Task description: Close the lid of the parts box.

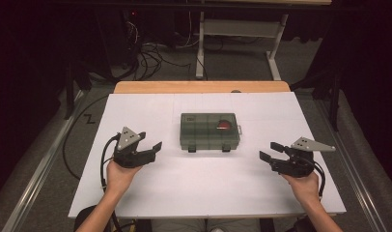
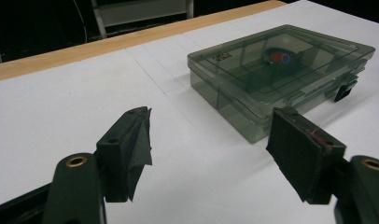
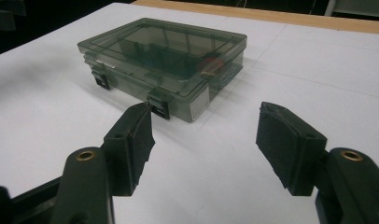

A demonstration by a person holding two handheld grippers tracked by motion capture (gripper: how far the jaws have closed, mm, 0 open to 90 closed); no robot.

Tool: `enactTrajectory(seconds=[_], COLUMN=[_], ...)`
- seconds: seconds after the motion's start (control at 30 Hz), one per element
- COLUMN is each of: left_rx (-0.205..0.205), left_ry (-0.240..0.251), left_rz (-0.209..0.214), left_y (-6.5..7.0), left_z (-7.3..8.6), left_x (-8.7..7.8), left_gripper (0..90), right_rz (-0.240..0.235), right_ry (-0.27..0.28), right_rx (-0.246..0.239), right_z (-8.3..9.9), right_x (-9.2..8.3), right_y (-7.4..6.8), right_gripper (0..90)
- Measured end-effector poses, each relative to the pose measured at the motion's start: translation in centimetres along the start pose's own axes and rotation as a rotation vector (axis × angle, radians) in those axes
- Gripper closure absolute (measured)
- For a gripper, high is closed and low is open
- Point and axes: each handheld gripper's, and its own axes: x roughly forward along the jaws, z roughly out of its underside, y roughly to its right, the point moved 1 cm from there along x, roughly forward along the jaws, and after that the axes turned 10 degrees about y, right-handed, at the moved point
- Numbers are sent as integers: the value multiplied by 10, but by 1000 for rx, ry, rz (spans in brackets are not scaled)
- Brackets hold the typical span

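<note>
A smoky translucent compartment box (image 1: 210,131) lies flat and closed in the middle of the white table (image 1: 146,193), its two dark latches (image 3: 158,103) on the near side and a small red object (image 1: 224,125) visible through the lid in its far right part. The left gripper (image 1: 153,147) rests near the table's left side, well apart from the box, its jaws spread wide and holding nothing. The right gripper (image 1: 270,151) sits near the right side, also apart from the box, its jaws likewise wide open and empty, each gripper held in one of the person's hands.
</note>
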Motion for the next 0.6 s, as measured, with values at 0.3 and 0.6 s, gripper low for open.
enactTrajectory(seconds=[0.3,0.6], left_rx=[5,3], left_ry=[-1,-10], left_rz=[-1,4], left_y=[2,4], left_z=[5,10], left_x=[1,3], left_gripper=[303,303], right_rz=[20,22], right_ry=[32,29], right_rx=[15,6], right_z=[4,8], right_x=[-6,-4], right_y=[4,3], right_gripper=[359,352])
